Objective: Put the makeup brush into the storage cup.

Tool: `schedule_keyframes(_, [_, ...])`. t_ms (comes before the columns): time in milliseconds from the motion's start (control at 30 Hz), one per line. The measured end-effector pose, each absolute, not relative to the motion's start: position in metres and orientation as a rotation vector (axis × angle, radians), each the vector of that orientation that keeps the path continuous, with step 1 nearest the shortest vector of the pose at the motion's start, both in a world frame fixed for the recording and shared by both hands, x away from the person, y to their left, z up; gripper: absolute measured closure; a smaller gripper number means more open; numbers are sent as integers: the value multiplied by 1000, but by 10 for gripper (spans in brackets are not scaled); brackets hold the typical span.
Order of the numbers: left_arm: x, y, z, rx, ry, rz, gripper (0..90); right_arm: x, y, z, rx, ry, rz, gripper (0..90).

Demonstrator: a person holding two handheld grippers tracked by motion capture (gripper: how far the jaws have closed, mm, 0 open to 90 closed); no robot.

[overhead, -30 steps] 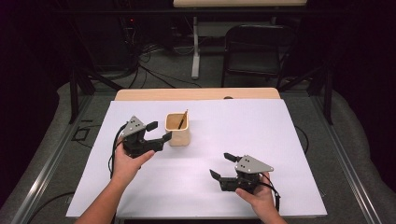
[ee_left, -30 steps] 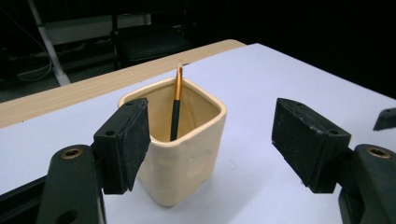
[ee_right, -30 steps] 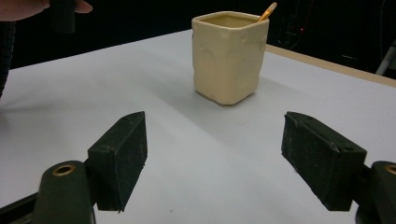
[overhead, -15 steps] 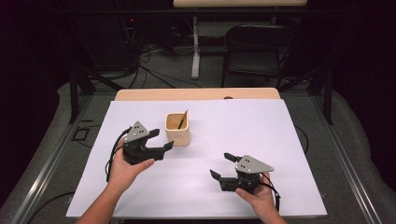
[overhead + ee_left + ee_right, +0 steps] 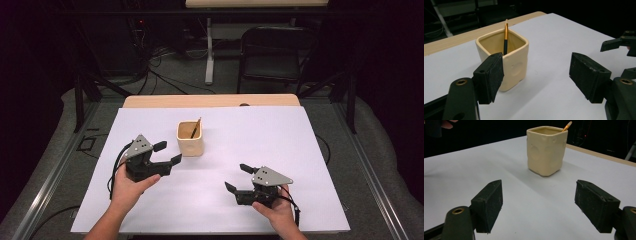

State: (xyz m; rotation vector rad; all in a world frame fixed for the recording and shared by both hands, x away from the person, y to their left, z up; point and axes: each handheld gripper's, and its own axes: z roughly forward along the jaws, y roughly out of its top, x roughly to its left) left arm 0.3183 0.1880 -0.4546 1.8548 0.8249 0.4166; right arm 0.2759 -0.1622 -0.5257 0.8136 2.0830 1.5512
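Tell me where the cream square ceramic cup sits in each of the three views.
High view: cream square ceramic cup left of centre on the white sheet.
Left gripper view: cup left of centre, behind the left finger.
Right gripper view: cup upper middle.
Shared landmark: the orange-and-black stick standing in it.

Black folding chair (image 5: pixel 274 55), grey floor (image 5: pixel 165 85)

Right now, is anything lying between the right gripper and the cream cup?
Nothing: in the right gripper view only bare white sheet runs from the open right gripper to the cream cup; the high view agrees.
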Motion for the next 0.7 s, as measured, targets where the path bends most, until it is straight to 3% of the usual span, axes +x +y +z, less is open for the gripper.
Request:
schedule_keyframes(333, [302, 191, -468, 1921, 754, 402, 214, 276, -161, -526, 810, 2084, 1549, 221])
schedule_keyframes(700, [290, 196, -496, 1929, 777, 342, 217, 275, -161, -526, 810, 2086, 1549, 219])
